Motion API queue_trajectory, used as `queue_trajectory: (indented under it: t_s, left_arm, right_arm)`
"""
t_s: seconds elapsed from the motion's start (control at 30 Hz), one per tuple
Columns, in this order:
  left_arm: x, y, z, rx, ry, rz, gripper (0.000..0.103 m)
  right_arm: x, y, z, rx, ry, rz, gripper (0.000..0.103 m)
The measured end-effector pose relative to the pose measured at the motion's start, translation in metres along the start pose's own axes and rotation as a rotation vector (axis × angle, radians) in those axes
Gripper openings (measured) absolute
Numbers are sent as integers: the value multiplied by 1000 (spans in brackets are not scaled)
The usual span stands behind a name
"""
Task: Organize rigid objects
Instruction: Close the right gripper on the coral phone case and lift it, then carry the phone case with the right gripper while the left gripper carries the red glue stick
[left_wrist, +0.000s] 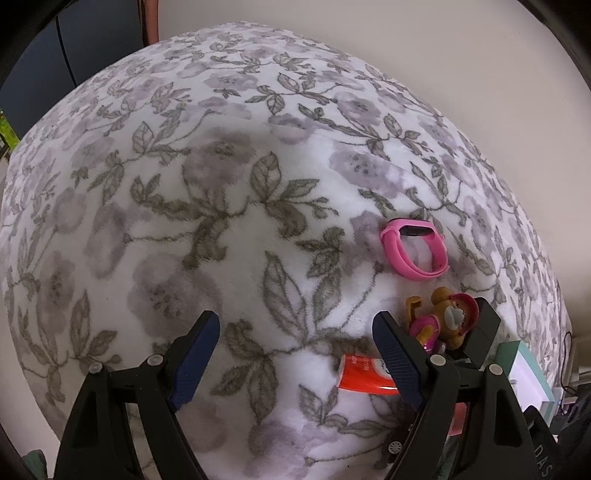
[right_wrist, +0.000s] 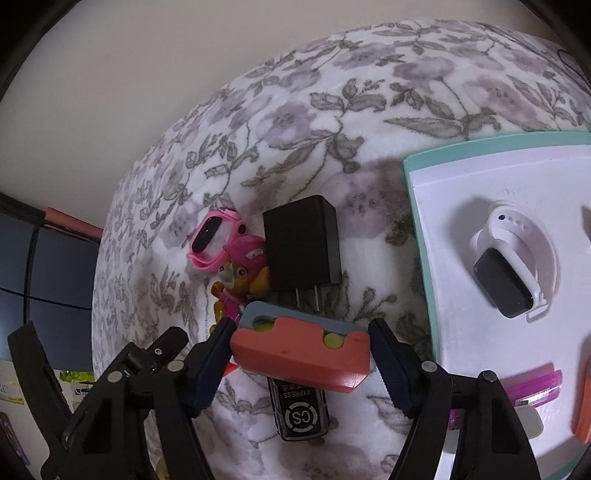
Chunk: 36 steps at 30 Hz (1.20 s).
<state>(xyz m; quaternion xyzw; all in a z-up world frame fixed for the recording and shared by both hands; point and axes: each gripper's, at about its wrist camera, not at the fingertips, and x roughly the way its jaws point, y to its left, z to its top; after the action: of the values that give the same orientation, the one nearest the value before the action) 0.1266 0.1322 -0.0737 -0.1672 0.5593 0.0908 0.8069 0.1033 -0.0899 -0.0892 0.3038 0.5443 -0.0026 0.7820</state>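
Observation:
On a floral blanket (right_wrist: 295, 110) lie a pink wristband (right_wrist: 207, 240), a toy puppy in a pink cap (right_wrist: 240, 277), a black plug adapter (right_wrist: 303, 243) and a black toy car marked CS EXPRESS (right_wrist: 301, 413). An orange and grey block (right_wrist: 303, 354) sits over the car's front end, between the fingers of my right gripper (right_wrist: 299, 326), whose pads touch both of its ends. My left gripper (left_wrist: 295, 317) is open over bare blanket with nothing between its fingers. To its right are the wristband (left_wrist: 413, 251) and the puppy (left_wrist: 443, 317).
A white tray with a teal rim (right_wrist: 413, 206) lies at the right and holds a white smartwatch (right_wrist: 517, 258), a purple item (right_wrist: 535, 384) and an orange piece (right_wrist: 583, 398). A red-orange packet (left_wrist: 365, 376) lies by the left gripper's right finger. A wall borders the bed.

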Motion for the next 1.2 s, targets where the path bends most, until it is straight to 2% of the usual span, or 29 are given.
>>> queue_trajectory:
  t_s: [0.3,0.6,0.8,1.2]
  left_arm:
    - [5,-7,0,-4,45,-101,85]
    - [5,-25,-5,53,58,-168,85]
    - [9,-39,-11,109,75,-187,85]
    - [13,-53,-20,205,86,-171,85]
  right_arm:
    - [-15,-7,4,9,-22,25,76]
    - [-43,-8,12,-24,-96,-5,76]
    - [-55,-12,17,-22,-123,1,76]
    - [-54,-21,17,9,-109,6,76]
